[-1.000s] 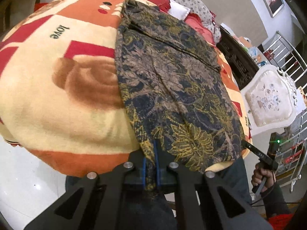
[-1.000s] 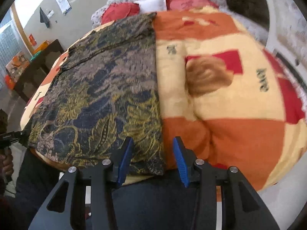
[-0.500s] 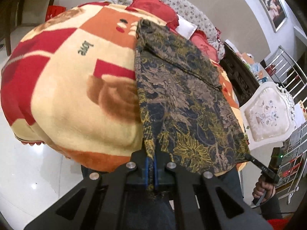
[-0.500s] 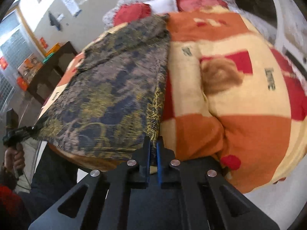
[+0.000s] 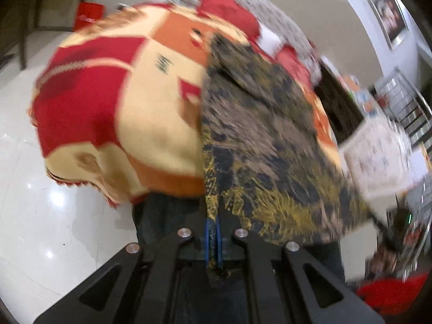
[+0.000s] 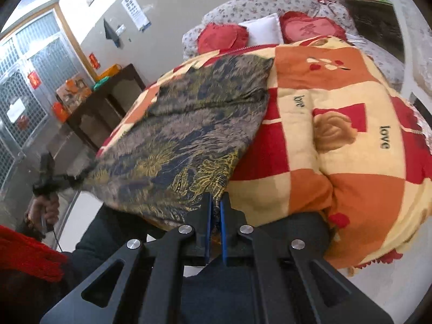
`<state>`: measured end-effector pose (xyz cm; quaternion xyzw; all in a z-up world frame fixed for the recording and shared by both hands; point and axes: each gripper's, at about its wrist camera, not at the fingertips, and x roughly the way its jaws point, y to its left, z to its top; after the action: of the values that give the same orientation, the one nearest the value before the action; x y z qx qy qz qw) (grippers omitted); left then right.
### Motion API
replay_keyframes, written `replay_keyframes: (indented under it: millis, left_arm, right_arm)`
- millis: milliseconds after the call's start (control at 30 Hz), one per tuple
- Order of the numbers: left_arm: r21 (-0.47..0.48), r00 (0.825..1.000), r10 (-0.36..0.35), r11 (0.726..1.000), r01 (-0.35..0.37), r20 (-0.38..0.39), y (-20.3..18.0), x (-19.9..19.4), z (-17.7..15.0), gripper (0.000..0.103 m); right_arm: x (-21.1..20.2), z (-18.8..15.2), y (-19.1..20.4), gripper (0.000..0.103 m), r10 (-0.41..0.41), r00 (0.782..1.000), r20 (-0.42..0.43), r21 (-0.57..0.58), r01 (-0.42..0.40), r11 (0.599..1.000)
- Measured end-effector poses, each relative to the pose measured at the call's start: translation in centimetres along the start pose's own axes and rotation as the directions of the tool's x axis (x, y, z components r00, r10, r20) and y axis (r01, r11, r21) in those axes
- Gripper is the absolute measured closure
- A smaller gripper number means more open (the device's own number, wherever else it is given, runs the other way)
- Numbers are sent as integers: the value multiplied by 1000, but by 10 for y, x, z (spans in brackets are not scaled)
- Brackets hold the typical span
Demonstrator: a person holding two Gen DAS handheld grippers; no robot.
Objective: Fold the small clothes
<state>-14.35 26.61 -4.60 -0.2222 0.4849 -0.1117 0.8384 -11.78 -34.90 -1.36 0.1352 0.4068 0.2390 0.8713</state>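
Tongs, left [image 5: 213, 239] and right [image 6: 215, 216], clamp garment [image 6: 189, 135] corners.

The left hand-held gripper [image 5: 213, 239] and right hand-held gripper [image 6: 214, 216] are each pinching a corner of the cloth [image 6: 183, 140], jaws closed tight.

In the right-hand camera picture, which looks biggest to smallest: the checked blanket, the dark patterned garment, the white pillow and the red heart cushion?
1. Checked blanket
2. Dark patterned garment
3. Red heart cushion and white pillow: they look about alike, so unranked.

The fisheye shrinks these far-off things, so this is only apparent size.
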Motion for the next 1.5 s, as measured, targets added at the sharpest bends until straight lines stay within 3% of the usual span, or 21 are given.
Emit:
replay_keyframes:
  millis: [100, 233, 300, 400, 533, 667, 833, 967, 1167, 1333, 1500]
  left_arm:
    - [50, 999, -24, 998, 26, -46, -19, 14, -10, 100]
    - [-6, 999, -27, 1000, 27, -26, -12, 21, -3, 100]
    - [-40, 1000, -25, 999, 25, 3, -4, 17, 5, 100]
    - [-63, 993, -63, 996, 70, 103, 0, -9, 21, 100]
    - [-51, 973, -105, 992, 118, 207, -2, -40, 51, 100]
    - [-51, 970, -105, 992, 119, 219, -11, -21, 90, 100]
    - [-3, 969, -52, 999, 54, 240, -38, 17, 160, 99]
    - [-14, 965, -20, 1000, 24, 261, -47, 45, 238, 99]
    - [18, 967, 65, 997, -72, 246, -59, 97, 338, 99]
    - [19, 967, 159, 986, -166, 199, -48, 155, 381, 99]
    - [39, 964, 229, 971, -236, 135, -32, 207, 390, 98]
  right_arm:
    - [-18, 7, -10, 96, -26, 999, 41, 33, 24, 999]
    - [-14, 13, -12, 96, -33, 999, 13, 25, 32, 999]
    - [0, 11, -12, 96, -43, 998, -34, 27, 44, 999]
    - [7, 13, -10, 96, -12, 999, -37, 48, 14, 999]
    - [6, 30, -3, 96, 43, 999, 6, 37, -43, 998]
    - [15, 69, -7, 96, 41, 994, 97, 54, -47, 997]
    - [40, 135, -15, 96, -26, 982, 187, 63, 14, 998]
    - [69, 203, -20, 96, -54, 967, 248, 47, 44, 998]
    - [132, 293, -27, 96, -123, 952, 280, 11, 125, 992]
    - [205, 339, -42, 96, -200, 953, 226, -2, 205, 979]
    - [260, 339, -62, 96, -259, 954, 153, 3, 261, 965]
